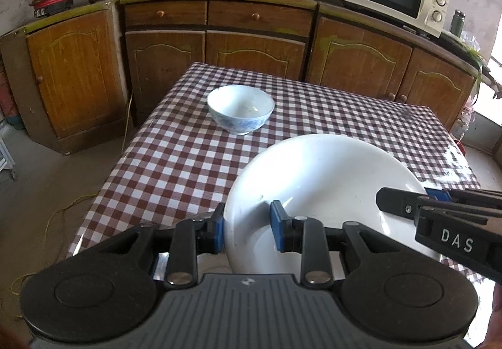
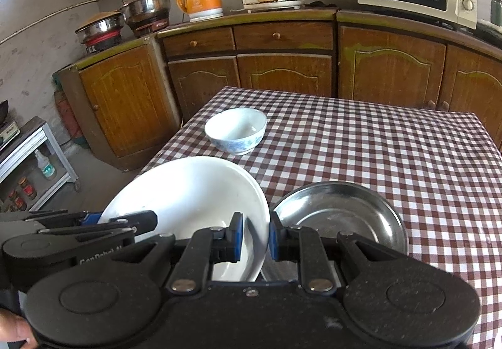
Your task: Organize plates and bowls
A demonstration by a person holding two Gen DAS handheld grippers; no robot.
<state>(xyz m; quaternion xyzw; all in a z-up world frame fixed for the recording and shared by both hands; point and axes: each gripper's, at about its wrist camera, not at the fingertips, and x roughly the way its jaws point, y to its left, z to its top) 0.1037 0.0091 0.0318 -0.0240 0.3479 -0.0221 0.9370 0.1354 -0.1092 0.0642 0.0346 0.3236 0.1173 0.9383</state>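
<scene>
Gripping white plate [image 2: 188, 192], both grippers clamped

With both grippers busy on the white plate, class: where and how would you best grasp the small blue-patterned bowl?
Grip the blue-patterned bowl by its thin rim, coming from above on the near side: it stands upright, open-mouthed and alone on the checked tablecloth.

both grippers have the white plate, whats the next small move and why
Probably carry the white plate sideways and lower it into the steel plate beside it. Both the left gripper and the right gripper clamp its rim, it hangs tilted above the checked tablecloth, and the steel plate sits empty, so stacking looks natural.
</scene>
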